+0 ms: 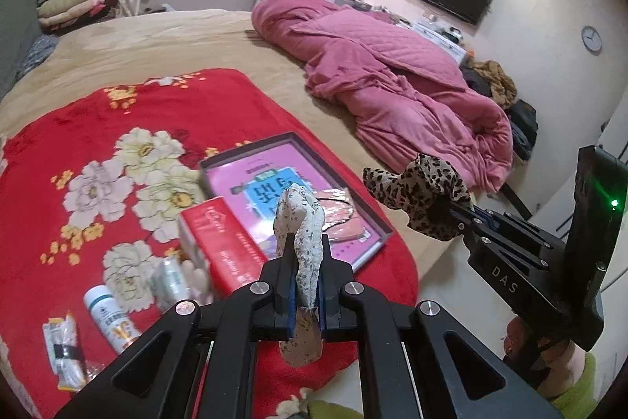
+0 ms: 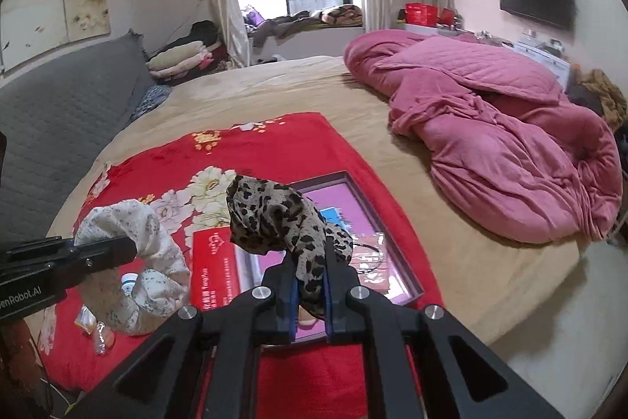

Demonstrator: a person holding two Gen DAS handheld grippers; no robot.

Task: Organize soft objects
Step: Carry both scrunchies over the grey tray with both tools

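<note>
The left gripper (image 1: 304, 254) clamps a white floral scrunchie (image 1: 300, 222); the right gripper (image 2: 310, 269) pinches a leopard-print scrunchie (image 2: 274, 218), both apparently above the red blanket (image 1: 157, 112)

- The right gripper (image 2: 308, 262) is clamped on a leopard-print scrunchie (image 2: 274, 218).
- The left gripper (image 2: 131, 248) pinches a white floral scrunchie (image 2: 153, 262) above the red blanket (image 2: 274, 148).

My tongs (image 1: 305, 242) are matt black plastic with shiny metal rivets. Both scrunchies (image 1: 300, 218) (image 2: 274, 222) are thin crinkled cloth; the blanket (image 1: 137, 112) is plush, the box (image 2: 219, 262) glossy card.
</note>
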